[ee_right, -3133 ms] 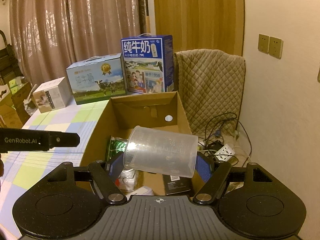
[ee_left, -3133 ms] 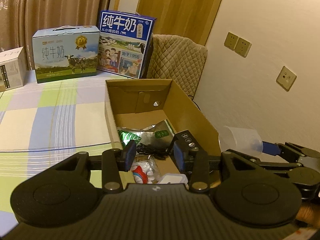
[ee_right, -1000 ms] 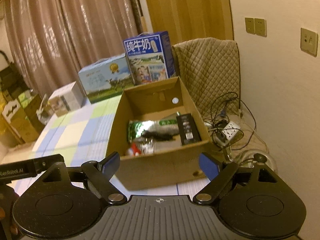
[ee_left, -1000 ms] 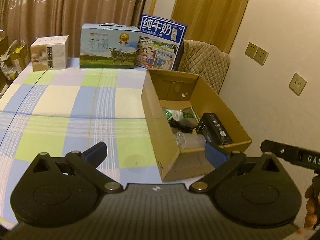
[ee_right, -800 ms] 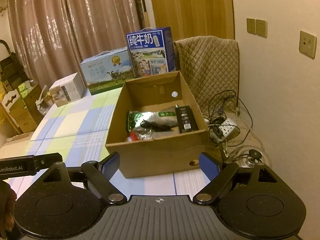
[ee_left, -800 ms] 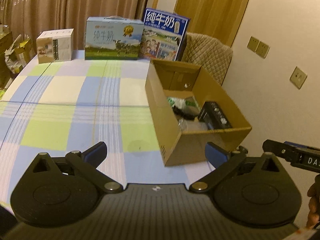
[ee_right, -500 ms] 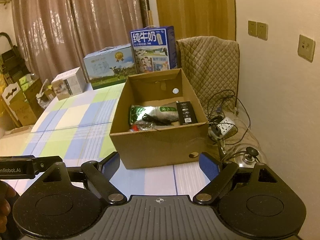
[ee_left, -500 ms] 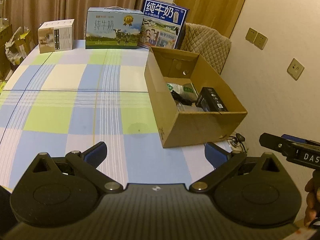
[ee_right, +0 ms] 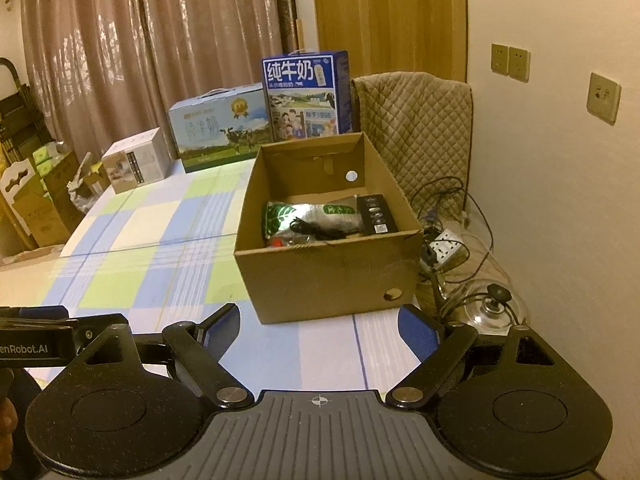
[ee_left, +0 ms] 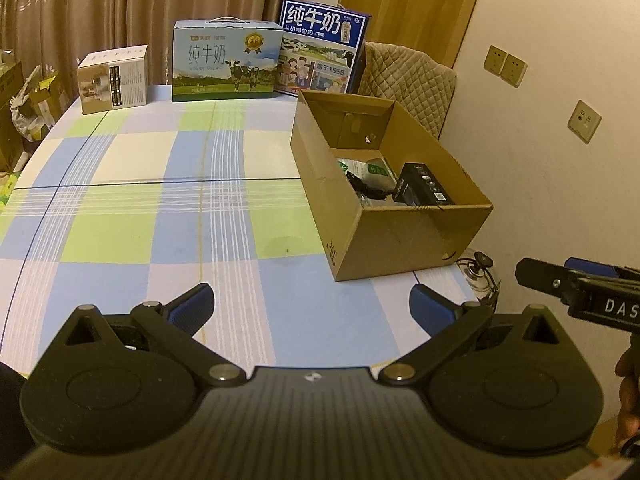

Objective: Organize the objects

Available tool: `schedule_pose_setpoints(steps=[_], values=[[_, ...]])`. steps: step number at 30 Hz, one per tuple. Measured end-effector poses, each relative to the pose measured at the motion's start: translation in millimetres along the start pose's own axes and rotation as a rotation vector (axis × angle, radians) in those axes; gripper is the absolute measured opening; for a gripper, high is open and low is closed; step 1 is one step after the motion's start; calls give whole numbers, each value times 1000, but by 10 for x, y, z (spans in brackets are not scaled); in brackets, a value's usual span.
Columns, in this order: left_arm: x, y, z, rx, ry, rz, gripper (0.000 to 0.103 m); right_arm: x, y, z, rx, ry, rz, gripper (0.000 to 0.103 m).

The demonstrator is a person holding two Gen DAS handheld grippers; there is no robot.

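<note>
An open cardboard box [ee_left: 400, 232] [ee_right: 332, 276] stands at the right edge of the checked table [ee_left: 160, 208]. Inside it lie a green-and-silver pouch [ee_right: 308, 214], a black cable [ee_right: 316, 232] and a black box [ee_right: 376, 214] [ee_left: 420, 184]. My left gripper [ee_left: 312, 308] is open and empty, back from the box over the table's near part. Nothing sits between the wide-apart pads of my right gripper [ee_right: 320, 328], which is open in front of the box's near wall. Each gripper's side shows in the other's view.
Two milk cartons [ee_left: 226, 66] [ee_left: 320, 54] and a small white box [ee_left: 114, 80] line the table's far edge before curtains. A quilted chair [ee_right: 416, 128] stands behind the box. On the floor by the right wall lie a power strip [ee_right: 444, 248], cables and a glass lid [ee_right: 492, 304].
Both grippers have drawn back from the box, which now looks smaller and farther away. Three seconds ago the right gripper held a clear cup; it is empty now.
</note>
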State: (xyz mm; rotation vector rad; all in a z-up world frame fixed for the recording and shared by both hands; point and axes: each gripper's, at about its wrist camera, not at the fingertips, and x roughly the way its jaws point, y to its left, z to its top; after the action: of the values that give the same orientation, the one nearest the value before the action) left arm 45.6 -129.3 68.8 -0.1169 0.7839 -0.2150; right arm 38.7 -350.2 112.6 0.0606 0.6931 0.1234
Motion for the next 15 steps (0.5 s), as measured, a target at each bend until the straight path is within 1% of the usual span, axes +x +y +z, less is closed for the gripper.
schedule_pose_setpoints(steps=[8,15], values=[[-120,75,-39,-10,-27,-2,102,-41,153,-47,-50,21,0,83],[-197,40,-56,9,-45,1,102,-69,191,-99,-64,28,-4,83]])
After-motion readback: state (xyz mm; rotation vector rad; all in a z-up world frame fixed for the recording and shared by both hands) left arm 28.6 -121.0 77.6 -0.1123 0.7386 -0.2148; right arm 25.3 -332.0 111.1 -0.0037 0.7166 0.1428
